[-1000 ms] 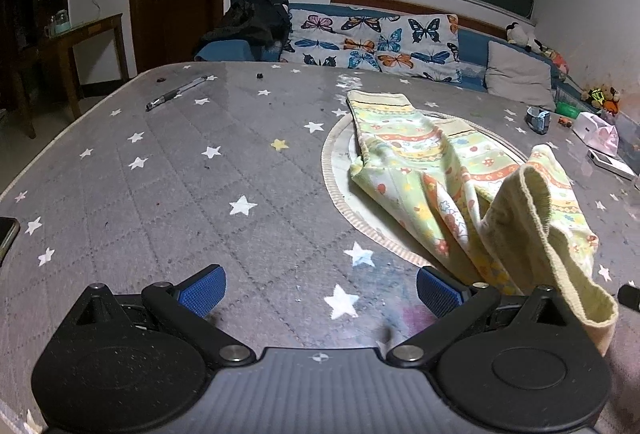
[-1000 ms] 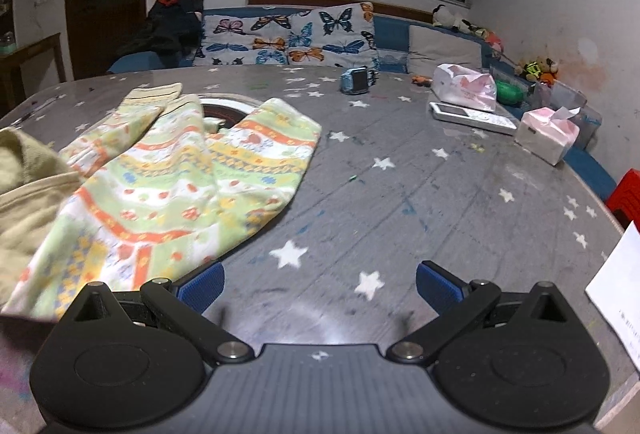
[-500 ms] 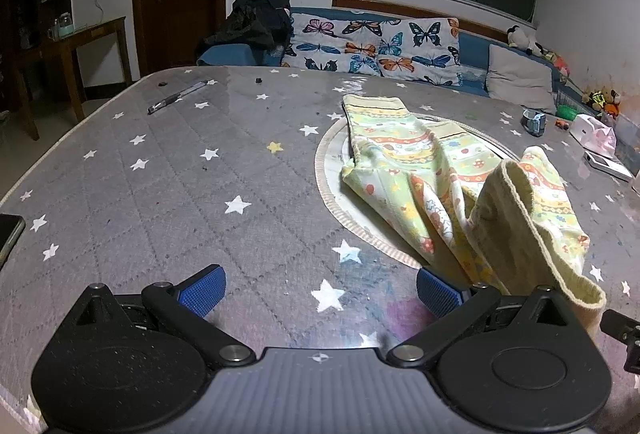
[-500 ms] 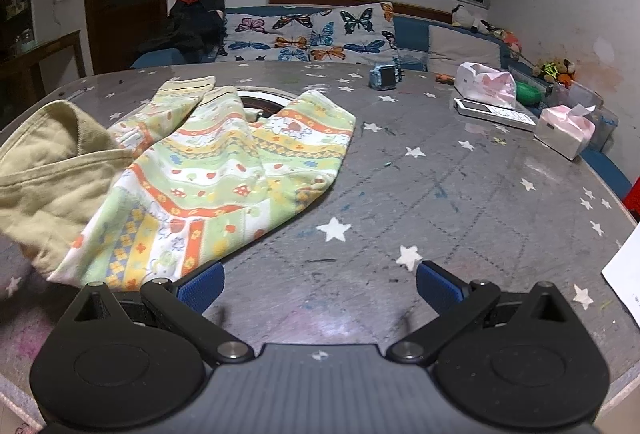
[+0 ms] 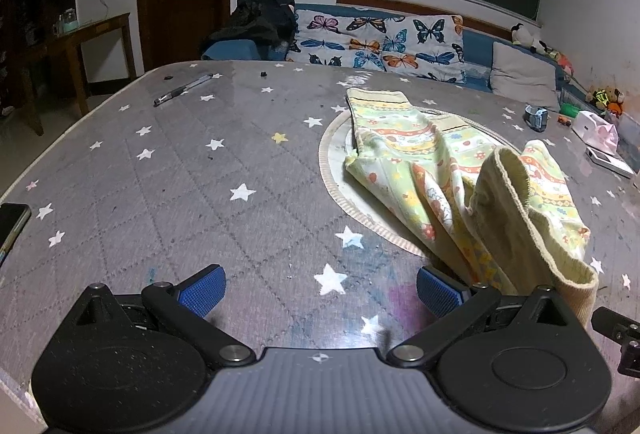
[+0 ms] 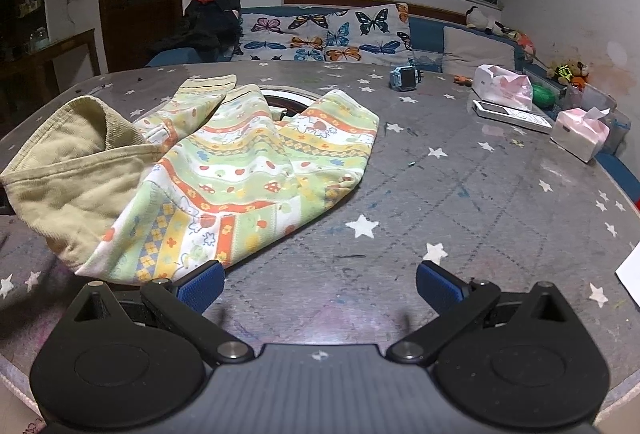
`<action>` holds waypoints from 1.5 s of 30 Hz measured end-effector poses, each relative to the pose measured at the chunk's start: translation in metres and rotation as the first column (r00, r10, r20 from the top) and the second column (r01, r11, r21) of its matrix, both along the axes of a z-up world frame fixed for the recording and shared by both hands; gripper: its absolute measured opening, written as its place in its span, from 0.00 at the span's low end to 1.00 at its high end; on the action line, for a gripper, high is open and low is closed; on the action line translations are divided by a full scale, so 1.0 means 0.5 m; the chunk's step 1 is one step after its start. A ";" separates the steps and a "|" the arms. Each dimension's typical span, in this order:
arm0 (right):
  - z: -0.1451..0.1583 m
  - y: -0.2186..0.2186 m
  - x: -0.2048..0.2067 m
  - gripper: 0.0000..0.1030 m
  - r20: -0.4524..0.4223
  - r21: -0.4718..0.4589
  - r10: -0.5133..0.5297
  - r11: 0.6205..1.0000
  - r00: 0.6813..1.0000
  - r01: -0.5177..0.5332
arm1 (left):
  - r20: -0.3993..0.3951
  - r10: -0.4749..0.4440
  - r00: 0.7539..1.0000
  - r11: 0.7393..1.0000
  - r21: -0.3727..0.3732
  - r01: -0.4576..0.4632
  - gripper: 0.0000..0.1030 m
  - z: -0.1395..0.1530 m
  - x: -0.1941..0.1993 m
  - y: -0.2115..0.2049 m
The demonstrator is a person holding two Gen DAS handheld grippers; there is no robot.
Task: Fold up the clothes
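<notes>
In the left wrist view, the left gripper (image 5: 320, 284) hovered over the grey star-printed table cover (image 5: 168, 186) with its blue-padded fingers (image 5: 202, 290) spread wide and nothing between them. The pale green and yellow patterned children's trousers (image 5: 432, 162) lay ahead and to the right of the fingers, partly over a round cream-edged inset in the table (image 5: 332, 170). Their ribbed beige waistband (image 5: 532, 234) stood bunched up just beyond the right finger, with its near end close beside that finger; contact could not be judged. A dark pen (image 5: 182, 90) lay far ahead to the left, and a dark phone (image 5: 10, 226) sat at the left edge, well apart from the fingers.

In the right wrist view, the right gripper (image 6: 320, 284) was likewise released, its blue-padded fingers (image 6: 438, 286) wide apart above bare table cover (image 6: 460, 202). The trousers (image 6: 248, 170) spread ahead and to the left, their near hem just beyond the left finger, with the waistband (image 6: 76, 170) heaped farther left. Far ahead to the right lay a blue watch (image 6: 406, 78), a white remote control (image 6: 512, 114) and a pink tissue pack (image 6: 580, 130).
</notes>
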State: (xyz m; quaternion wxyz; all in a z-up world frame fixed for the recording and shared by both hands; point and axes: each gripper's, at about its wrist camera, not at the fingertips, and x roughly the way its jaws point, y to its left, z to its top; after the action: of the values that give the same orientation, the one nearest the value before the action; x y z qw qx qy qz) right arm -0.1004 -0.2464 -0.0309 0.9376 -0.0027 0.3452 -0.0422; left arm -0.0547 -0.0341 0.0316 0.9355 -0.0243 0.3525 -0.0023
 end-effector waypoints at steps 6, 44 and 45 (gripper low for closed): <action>0.001 0.005 0.011 1.00 -0.003 0.004 0.015 1.000 1.000 -0.015 | 0.009 0.009 1.000 1.000 0.006 -0.009 1.00 0.004 0.008 0.006; 0.050 -0.013 0.387 0.53 -0.031 0.071 0.262 0.963 0.964 -0.260 | -0.161 -0.483 0.861 0.874 -0.030 0.485 0.45 0.008 0.380 -0.155; 0.046 -0.011 0.398 0.53 -0.037 0.074 0.268 0.961 0.963 -0.265 | -0.172 -0.483 0.858 0.874 -0.034 0.485 0.45 0.002 0.384 -0.155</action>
State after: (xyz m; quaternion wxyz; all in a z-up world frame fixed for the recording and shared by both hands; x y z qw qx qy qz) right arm 0.0987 -0.2517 -0.0079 0.9260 -0.0180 0.3645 0.0965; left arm 0.1373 -0.1115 0.0326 0.8704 0.0697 0.4281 -0.2331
